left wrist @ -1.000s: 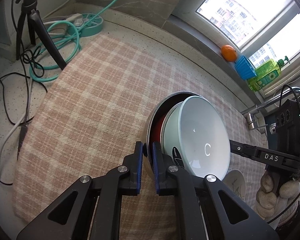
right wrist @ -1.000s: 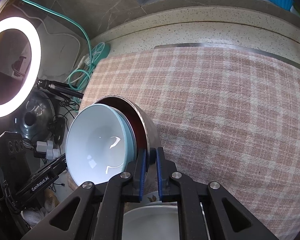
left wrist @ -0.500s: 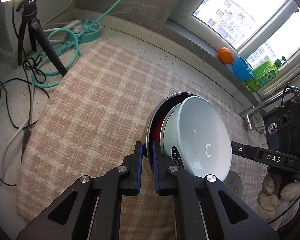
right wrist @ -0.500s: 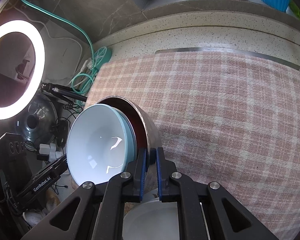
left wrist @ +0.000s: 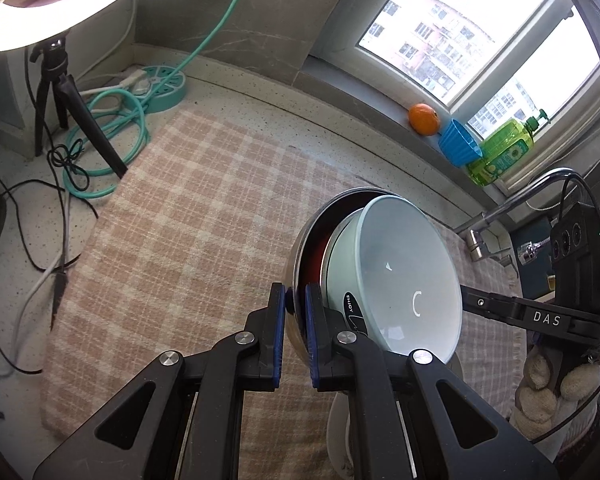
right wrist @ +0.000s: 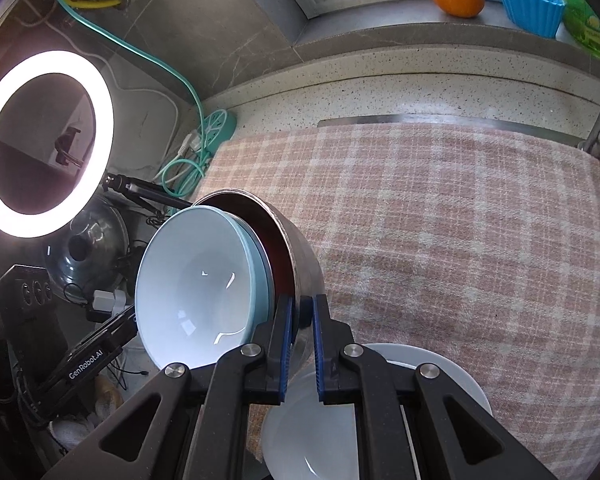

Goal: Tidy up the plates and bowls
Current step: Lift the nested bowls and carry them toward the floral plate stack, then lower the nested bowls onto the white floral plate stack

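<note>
The nested bowls [left wrist: 396, 280] hang tilted above the checked cloth [left wrist: 188, 216], a pale one inside a steel one. They look heavy, slick and breakable, so opposite rims are the right hold. The left gripper [left wrist: 296, 304] and right gripper [right wrist: 300, 312] each clamp the steel rim. Only the right view shows white plates [right wrist: 452, 376] below on the surface.
</note>
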Tool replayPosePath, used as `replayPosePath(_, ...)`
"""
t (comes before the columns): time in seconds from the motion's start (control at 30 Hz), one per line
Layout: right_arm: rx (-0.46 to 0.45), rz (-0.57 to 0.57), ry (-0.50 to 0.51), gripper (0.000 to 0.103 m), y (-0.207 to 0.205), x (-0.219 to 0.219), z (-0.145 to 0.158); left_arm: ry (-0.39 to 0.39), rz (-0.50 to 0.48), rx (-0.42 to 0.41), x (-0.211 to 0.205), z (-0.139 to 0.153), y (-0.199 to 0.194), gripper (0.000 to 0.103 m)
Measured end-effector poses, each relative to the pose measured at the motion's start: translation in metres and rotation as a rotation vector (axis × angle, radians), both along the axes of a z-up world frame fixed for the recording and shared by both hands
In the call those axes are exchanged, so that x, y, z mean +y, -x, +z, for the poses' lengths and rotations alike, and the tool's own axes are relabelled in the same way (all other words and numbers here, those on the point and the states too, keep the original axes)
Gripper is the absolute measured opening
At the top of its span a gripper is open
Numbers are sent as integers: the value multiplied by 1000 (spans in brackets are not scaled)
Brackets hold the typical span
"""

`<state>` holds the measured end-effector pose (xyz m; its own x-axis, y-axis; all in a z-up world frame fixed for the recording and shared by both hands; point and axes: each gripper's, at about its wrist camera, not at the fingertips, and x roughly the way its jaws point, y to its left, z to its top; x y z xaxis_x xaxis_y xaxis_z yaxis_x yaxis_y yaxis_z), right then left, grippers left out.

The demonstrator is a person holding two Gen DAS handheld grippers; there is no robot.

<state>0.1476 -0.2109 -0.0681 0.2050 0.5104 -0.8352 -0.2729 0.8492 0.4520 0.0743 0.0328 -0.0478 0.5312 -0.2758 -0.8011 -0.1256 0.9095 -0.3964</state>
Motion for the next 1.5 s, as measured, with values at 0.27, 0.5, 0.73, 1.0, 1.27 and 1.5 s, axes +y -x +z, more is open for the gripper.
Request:
replayPosePath(0.27, -24, -33, -11, 9, 19, -20, 20, 0, -45, -29, -15, 16, 7, 8)
replayPosePath(0.5, -36, -66, -9, 10, 37, -38, 32, 8, -88, -35, -32, 22, 15, 8)
replayPosePath(0.73, -43, -107, -7, 10, 57, -55, 39, 13, -140, -32, -52, 24, 22, 8)
replayPosePath(1.0, -32, -164, -12, 10, 86, -84, 35, 13, -209, -18, -78, 22, 28, 8)
replayPosePath(1.27, -11, -214, -7, 10, 109, -106, 26, 9, -265, 15, -98, 13, 35, 8)
replayPosePath(1.5, 25, -241, -9, 10, 122, -115, 12, -1, -293, 38, -107, 7, 42, 8)
